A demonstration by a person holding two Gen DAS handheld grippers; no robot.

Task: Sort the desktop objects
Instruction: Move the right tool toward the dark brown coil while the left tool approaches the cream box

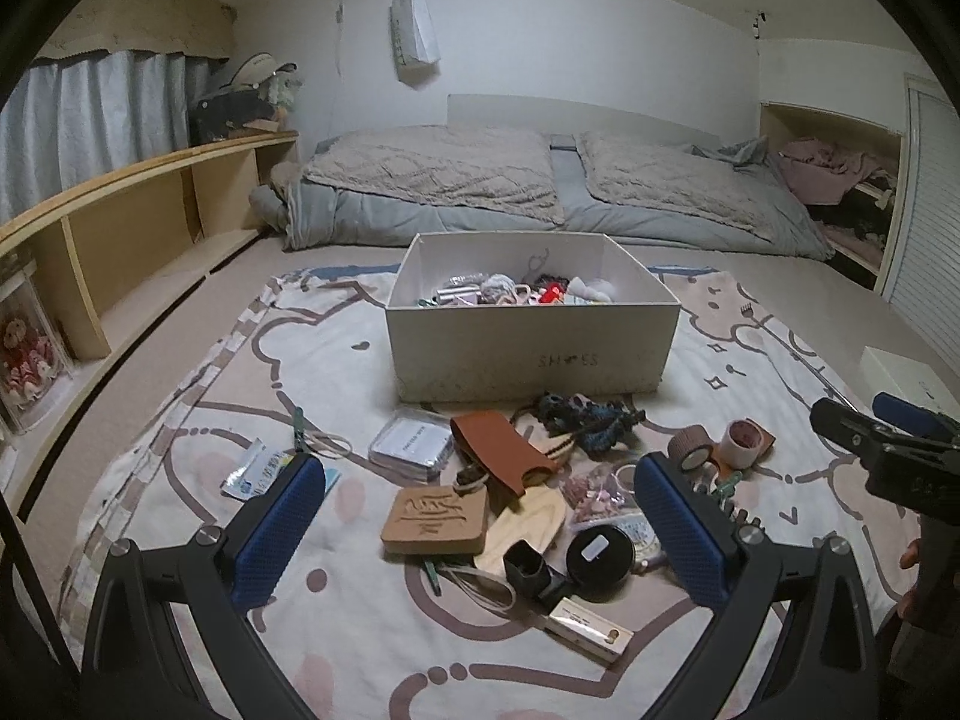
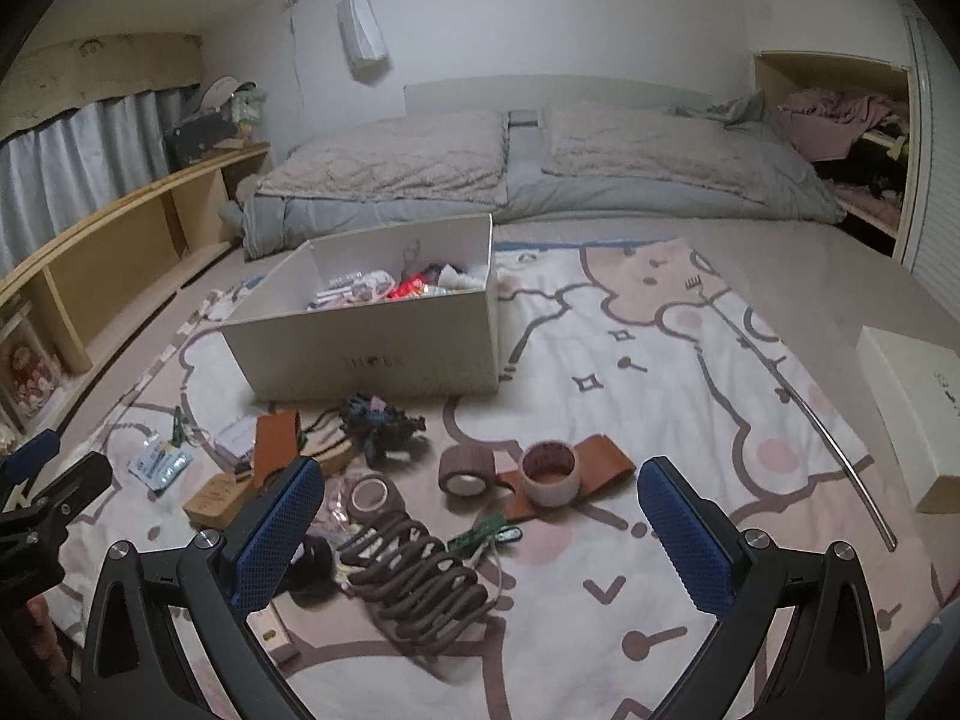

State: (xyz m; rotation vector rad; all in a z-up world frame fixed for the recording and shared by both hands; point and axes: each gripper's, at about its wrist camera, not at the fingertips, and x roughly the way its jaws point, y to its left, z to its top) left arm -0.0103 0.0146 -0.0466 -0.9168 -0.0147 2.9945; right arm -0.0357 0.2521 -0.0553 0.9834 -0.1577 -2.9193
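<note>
Left gripper [image 1: 480, 516] and right gripper [image 2: 480, 522]: fingers wide apart, empty, hovering over near clutter. White box [image 1: 528, 348] sits just beyond, likely the sorting bin.

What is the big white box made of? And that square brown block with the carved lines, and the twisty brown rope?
The box looks like matte cardboard: thin flat walls, folded corners, printed letters on the front. The block seems cork or pressed wood: a dull, grainy tan face with lines cut into it; hard to say which. The rope looks like soft woven cord, dull brown, bending in loose loops.
</note>
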